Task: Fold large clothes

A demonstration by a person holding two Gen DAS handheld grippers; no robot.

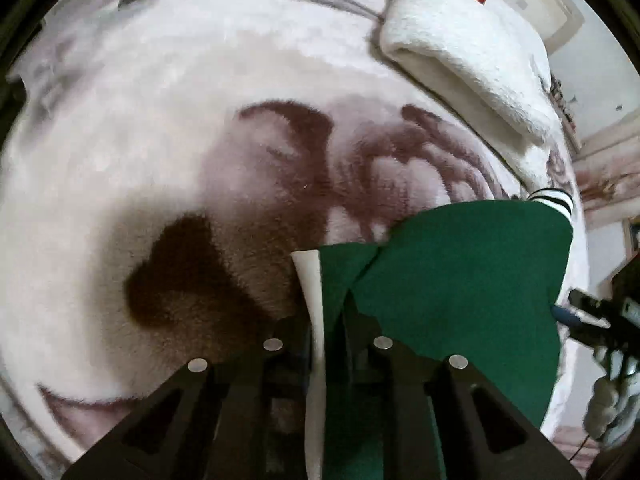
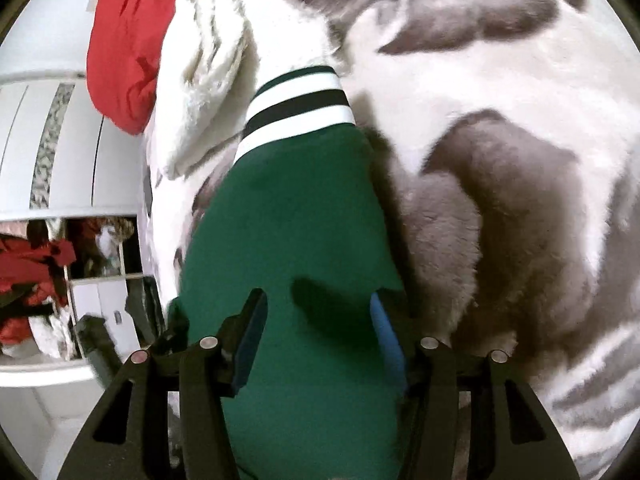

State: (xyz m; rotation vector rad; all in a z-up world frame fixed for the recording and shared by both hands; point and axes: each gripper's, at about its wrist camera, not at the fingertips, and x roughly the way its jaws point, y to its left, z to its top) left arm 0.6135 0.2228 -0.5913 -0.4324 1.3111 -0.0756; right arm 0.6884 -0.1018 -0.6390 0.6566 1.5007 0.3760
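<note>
The garment [image 2: 296, 208] under my right tool [image 2: 316, 336] is deep green, its cuff [image 2: 298, 104] banded white and black. The plush blanket [image 1: 160, 120] beneath is off-white with brown-grey printed shapes, one a dark heart. Far off lie a fluffy white cloth [image 1: 460, 60] and a bright red one [image 2: 124, 44]. My tools are black; the right has blue pads [image 2: 384, 320].
</note>
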